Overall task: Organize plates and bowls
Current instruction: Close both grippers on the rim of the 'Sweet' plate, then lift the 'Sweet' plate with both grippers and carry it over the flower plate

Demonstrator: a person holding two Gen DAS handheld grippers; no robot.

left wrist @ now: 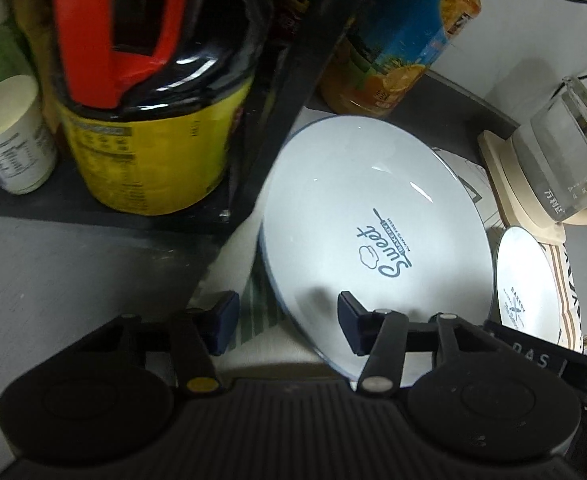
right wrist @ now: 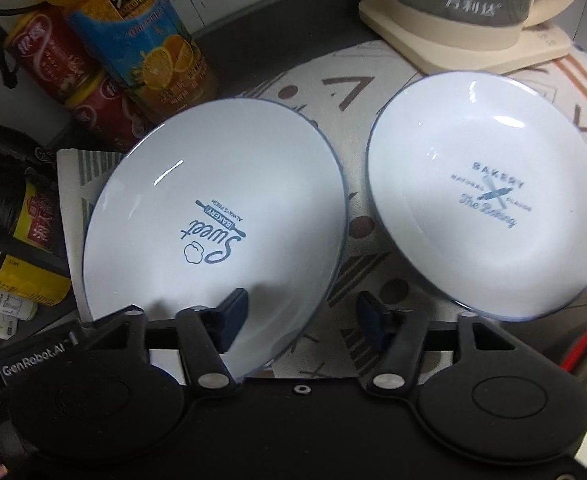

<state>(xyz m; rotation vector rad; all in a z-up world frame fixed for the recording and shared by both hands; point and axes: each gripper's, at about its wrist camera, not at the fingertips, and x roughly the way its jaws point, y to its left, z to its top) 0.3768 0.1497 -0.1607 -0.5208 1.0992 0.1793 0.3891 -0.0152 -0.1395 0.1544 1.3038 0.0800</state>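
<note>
Two white plates with blue rims lie on a patterned cloth. The "Sweet" plate is on the left, the "Bakery" plate on the right. My left gripper is open at the near left edge of the "Sweet" plate, its right finger over the rim. My right gripper is open between the two plates, its left finger over the "Sweet" plate's near rim. Neither holds anything.
A black rack post and shelf with a yellow-labelled dark bottle and a white jar stand at the left. An orange juice bottle, red cans and a glass kettle on a cream base stand behind.
</note>
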